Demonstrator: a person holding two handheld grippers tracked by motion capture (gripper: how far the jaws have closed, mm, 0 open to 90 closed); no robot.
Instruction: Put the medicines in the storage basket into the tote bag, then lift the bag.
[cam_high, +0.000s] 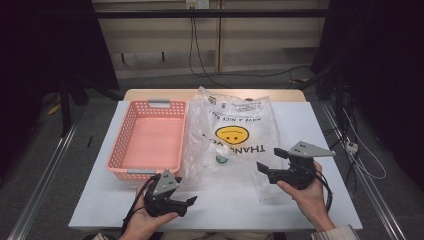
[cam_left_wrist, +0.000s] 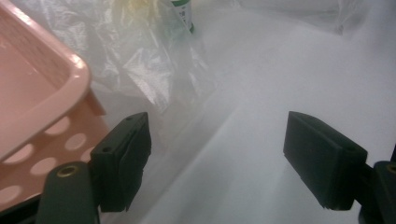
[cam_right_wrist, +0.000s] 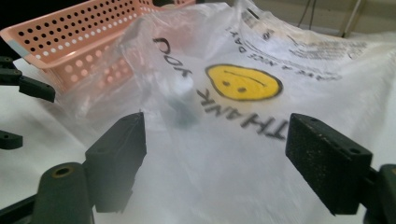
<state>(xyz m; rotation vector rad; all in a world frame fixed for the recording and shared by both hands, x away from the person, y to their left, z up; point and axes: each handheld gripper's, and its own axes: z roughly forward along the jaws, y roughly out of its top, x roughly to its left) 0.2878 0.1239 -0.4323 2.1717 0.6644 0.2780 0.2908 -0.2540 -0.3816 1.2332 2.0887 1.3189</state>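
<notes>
Bag (cam_high: 235, 140), table centre, basket (cam_high: 150, 140) at its 9 o'clock; left gripper (cam_high: 187, 202) and right gripper (cam_high: 261, 167) both agape, empty: best pinch film only, sparing the bottle (cam_high: 220, 158) inside.

I held my left gripper (cam_high: 191, 201) low and near me, its jaws spread wide and pointing toward my right side. My left hand (cam_high: 145, 220) cupped it from beneath. My right gripper (cam_high: 261, 167) sat farther forward, jaws also wide apart, aimed across toward the left one. My right hand (cam_high: 307, 192) gripped its body, sleeve (cam_high: 334, 234) at the wrist.
</notes>
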